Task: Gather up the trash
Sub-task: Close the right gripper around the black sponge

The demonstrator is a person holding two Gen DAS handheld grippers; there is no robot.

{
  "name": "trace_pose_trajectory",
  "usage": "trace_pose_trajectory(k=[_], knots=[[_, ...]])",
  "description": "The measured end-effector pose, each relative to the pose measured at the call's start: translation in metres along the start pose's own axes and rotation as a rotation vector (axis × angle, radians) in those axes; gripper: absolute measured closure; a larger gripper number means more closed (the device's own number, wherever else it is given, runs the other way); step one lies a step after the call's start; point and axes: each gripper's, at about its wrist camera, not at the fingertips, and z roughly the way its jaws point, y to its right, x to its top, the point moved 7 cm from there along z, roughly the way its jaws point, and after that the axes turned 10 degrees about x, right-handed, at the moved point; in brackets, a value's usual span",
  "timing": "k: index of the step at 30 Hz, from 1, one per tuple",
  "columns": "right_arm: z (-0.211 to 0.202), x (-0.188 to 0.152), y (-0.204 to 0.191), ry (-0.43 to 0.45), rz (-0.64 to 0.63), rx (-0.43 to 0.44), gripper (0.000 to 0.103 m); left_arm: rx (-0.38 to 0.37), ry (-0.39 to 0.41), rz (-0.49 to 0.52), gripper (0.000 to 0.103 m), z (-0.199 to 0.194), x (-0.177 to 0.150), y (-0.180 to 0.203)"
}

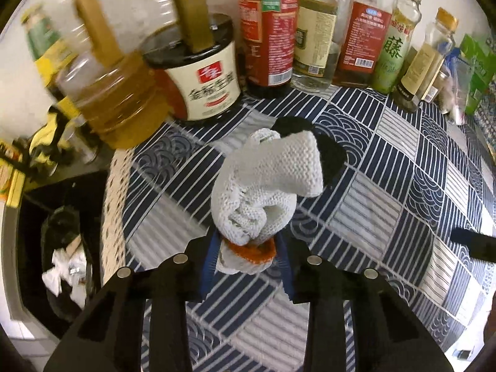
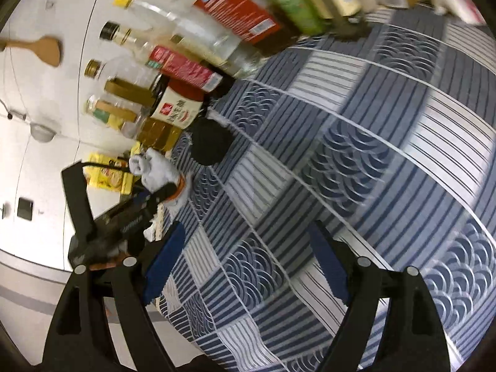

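My left gripper (image 1: 246, 248) is shut on a crumpled white knit glove with an orange cuff (image 1: 263, 186) and holds it above the blue patterned tablecloth (image 1: 387, 161). A flat black round object (image 1: 331, 152) lies on the cloth behind the glove. In the right wrist view the left gripper (image 2: 173, 189) and the glove (image 2: 155, 170) show at the left, near the black object (image 2: 210, 144). My right gripper (image 2: 248, 257) is open and empty above the cloth (image 2: 341, 155). A dark bin with white paper trash (image 1: 65, 263) stands on the floor left of the table.
A row of sauce and oil bottles (image 1: 269, 31) and a soy sauce tub (image 1: 204, 71) line the back of the table by the wall. A golden oil bottle (image 1: 111, 93) stands at the left corner. Green packets (image 1: 477, 71) lie at the far right.
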Motion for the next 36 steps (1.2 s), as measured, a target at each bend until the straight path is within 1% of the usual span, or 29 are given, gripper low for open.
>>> trace_pose_trajectory(k=[4,7,8,12,14,16,17,18,22,26,27,28,29,30,32,36], knots=[[0.025,0.017,-0.009,-0.035,-0.056,-0.060,0.019,-0.005,-0.016,-0.040,0.070,-0.015,-0.020,-0.013],[0.045,0.029,-0.020,-0.078,-0.094,-0.065,0.019,-0.012,-0.037,-0.078,0.070,-0.023,-0.036,-0.022],[0.054,0.035,-0.025,-0.095,-0.116,-0.079,0.019,-0.007,-0.046,-0.095,0.070,-0.029,-0.044,-0.025],[0.083,0.052,-0.038,-0.171,-0.159,-0.155,0.018,-0.026,-0.045,-0.126,0.070,-0.047,-0.066,-0.034],[0.097,0.060,-0.049,-0.198,-0.187,-0.173,0.018,-0.038,-0.043,-0.155,0.070,-0.058,-0.079,-0.042],[0.112,0.066,-0.057,-0.223,-0.212,-0.198,0.015,-0.036,-0.046,-0.185,0.070,-0.064,-0.091,-0.050],[0.120,0.068,-0.059,-0.234,-0.222,-0.218,0.013,-0.032,-0.049,-0.196,0.070,-0.064,-0.096,-0.054],[0.127,0.071,-0.059,-0.246,-0.230,-0.243,0.013,-0.025,-0.060,-0.217,0.070,-0.066,-0.104,-0.059],[0.157,0.079,-0.057,-0.306,-0.273,-0.349,0.013,-0.039,-0.080,-0.276,0.070,-0.072,-0.127,-0.069],[0.176,0.081,-0.052,-0.356,-0.269,-0.389,0.014,-0.053,-0.112,-0.338,0.070,-0.069,-0.146,-0.076],[0.178,0.081,-0.052,-0.358,-0.267,-0.384,0.015,-0.054,-0.117,-0.345,0.070,-0.068,-0.149,-0.077],[0.181,0.081,-0.052,-0.349,-0.266,-0.376,0.021,-0.054,-0.125,-0.355,0.070,-0.065,-0.153,-0.078],[0.182,0.081,-0.050,-0.341,-0.271,-0.394,0.025,-0.049,-0.127,-0.361,0.070,-0.064,-0.154,-0.078],[0.182,0.081,-0.045,-0.339,-0.271,-0.417,0.036,-0.041,-0.135,-0.370,0.070,-0.061,-0.157,-0.080],[0.182,0.082,-0.042,-0.326,-0.250,-0.401,0.037,-0.038,-0.142,-0.382,0.070,-0.059,-0.160,-0.082],[0.177,0.082,-0.043,-0.322,-0.244,-0.383,0.040,-0.029,-0.121,-0.397,0.070,-0.064,-0.157,-0.085]])
